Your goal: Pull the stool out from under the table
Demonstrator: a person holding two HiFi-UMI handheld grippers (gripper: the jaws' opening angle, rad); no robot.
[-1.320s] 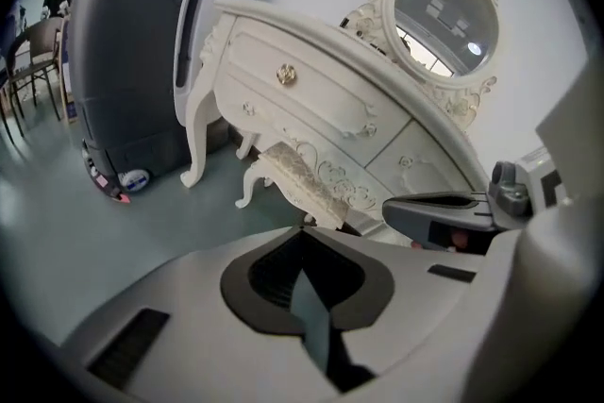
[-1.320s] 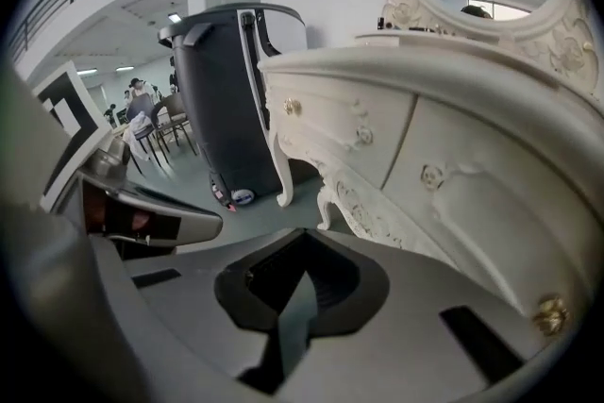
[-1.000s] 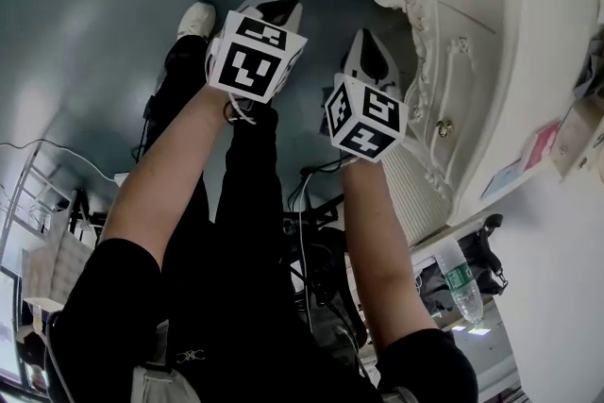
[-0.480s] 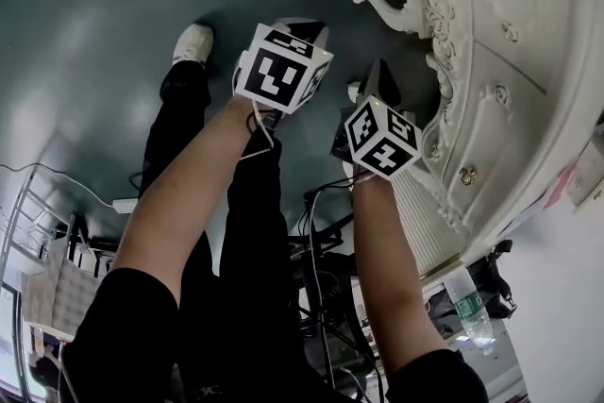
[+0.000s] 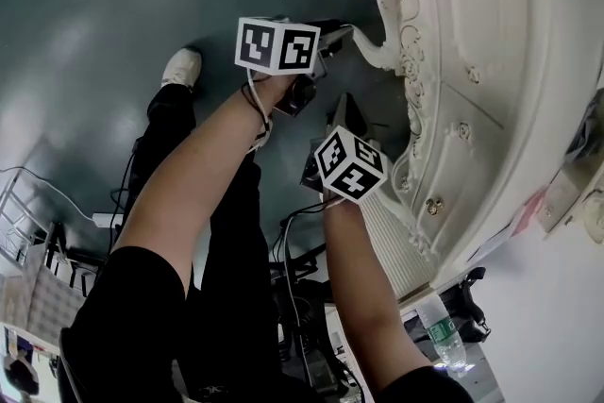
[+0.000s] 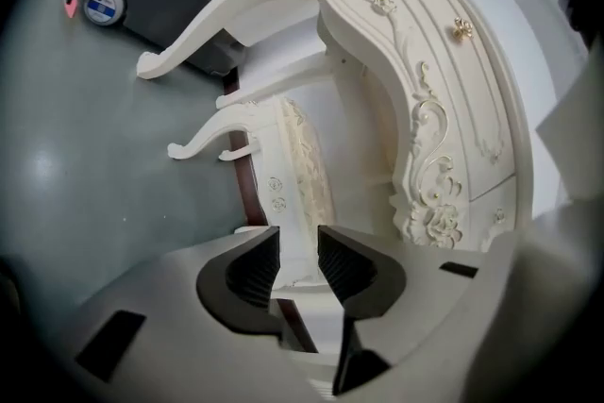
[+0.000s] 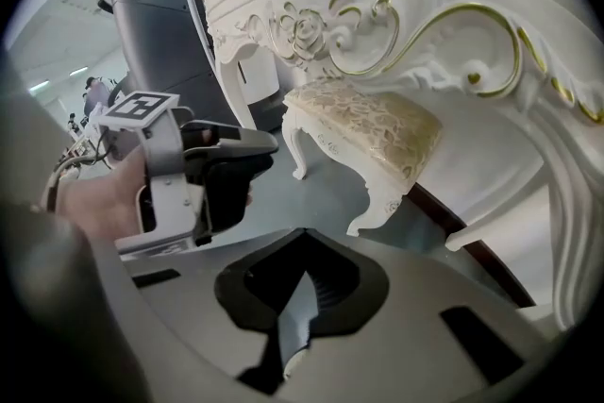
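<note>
Opening, the left claw (nothing gripped) faces stool.

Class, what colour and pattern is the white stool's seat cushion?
Cream-gold floral brocade seat cushion, clearest in the right gripper view.

Table is creamy white with gold scroll trim and little gold knobs. Stool matches: cream legs, beige lacy-patterned cushion. Floor is dark grey-green. Left cube and right cube have black-and-white square markers. Trousers black, shoe white.
</note>
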